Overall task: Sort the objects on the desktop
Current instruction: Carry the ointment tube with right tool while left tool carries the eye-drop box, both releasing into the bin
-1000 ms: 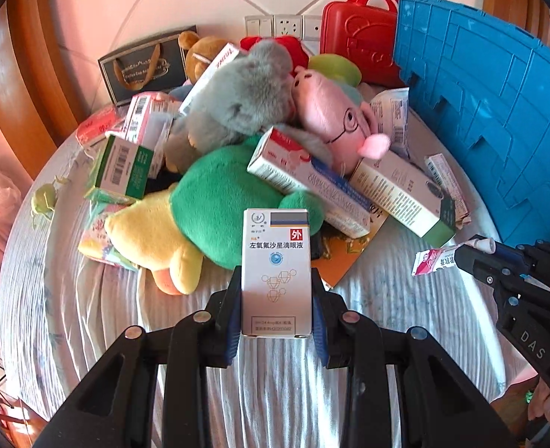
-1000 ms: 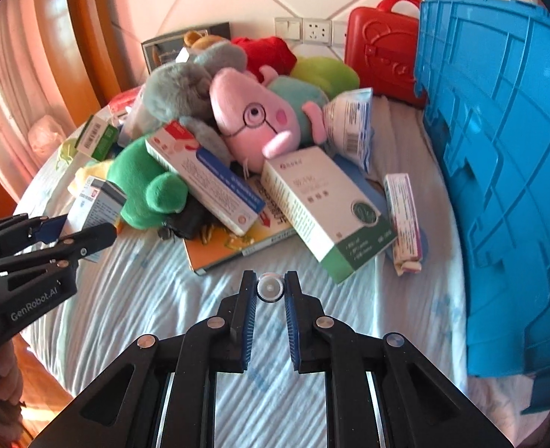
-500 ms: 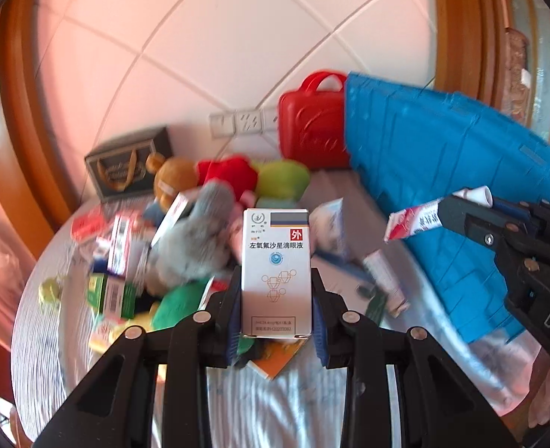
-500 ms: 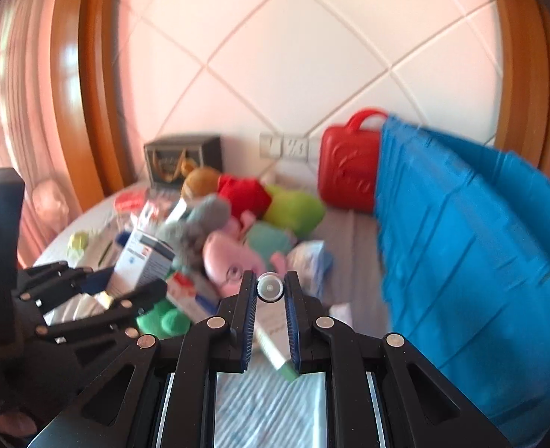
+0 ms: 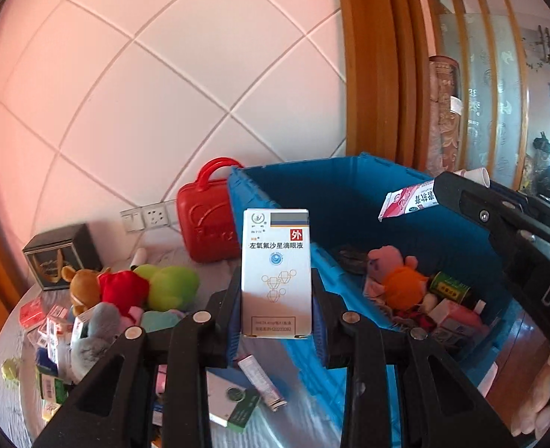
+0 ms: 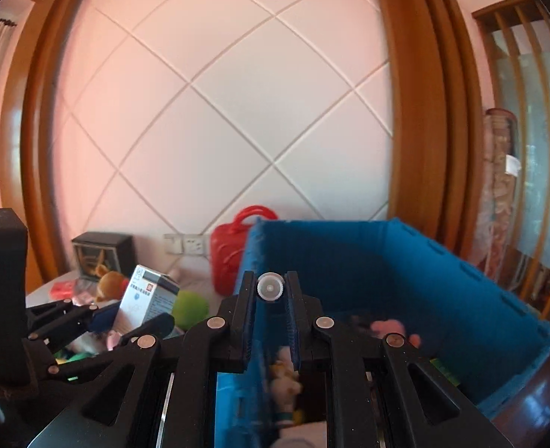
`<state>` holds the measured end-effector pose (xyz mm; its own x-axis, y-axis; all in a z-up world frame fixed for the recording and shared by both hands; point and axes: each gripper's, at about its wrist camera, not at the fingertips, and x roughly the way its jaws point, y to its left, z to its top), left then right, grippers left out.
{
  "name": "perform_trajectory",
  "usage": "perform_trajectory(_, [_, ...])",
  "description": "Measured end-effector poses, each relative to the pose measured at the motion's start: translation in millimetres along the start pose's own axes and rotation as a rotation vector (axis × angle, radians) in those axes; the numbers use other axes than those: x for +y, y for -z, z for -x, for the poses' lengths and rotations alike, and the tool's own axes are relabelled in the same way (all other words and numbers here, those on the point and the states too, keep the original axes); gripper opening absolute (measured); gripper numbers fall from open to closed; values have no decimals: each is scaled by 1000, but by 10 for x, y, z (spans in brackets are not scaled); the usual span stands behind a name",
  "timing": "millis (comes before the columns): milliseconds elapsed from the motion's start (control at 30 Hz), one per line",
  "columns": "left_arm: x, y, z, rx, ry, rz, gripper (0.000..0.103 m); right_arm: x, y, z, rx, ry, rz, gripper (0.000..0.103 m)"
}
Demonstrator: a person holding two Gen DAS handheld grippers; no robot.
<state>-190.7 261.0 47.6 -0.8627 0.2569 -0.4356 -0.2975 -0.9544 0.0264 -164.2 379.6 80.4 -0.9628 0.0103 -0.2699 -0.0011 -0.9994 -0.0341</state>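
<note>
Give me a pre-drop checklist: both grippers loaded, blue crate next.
1. Left gripper clamped on the white medicine box, box upright and square between the pads: ok.
2. Right gripper clamped on the tube, cap end poking out past the fingertips: ok.
3. Blue crate open at the top, toys and boxes already inside, free room in it: ok.
4. Tube above the crate opening: ok in the left wrist view.
5. Medicine box past the crate's near wall: cannot tell, it overlaps the rim.
6. Grippers apart from each other: ok.
</note>
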Motion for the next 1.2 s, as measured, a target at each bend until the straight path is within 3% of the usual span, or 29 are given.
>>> perform_trajectory(200, [-647,-154,-141,11,76,-43,30,-563,75,98,0,146,11,15])
perform_trajectory(367, [-965,-191,-263,40,95,-69,30,-877,142,79,22,208,8,15])
perform_trajectory(967, [-1197,-172,-577,127,101,-78,30,-1358,403,-239,131,234,-29,15])
perform_trajectory(1067, [-1198,-169,-594,137,109,-78,31,-1406,423,-275,151,245,-51,20])
perform_trajectory(1133, [-1206,-161,-600,145,99,-82,47,-1445,428,-280,154,251,-65,29])
perform_trajectory(1200, [-1185,-157,-584,140,104,-72,63,-1473,431,-277,152,265,-73,47])
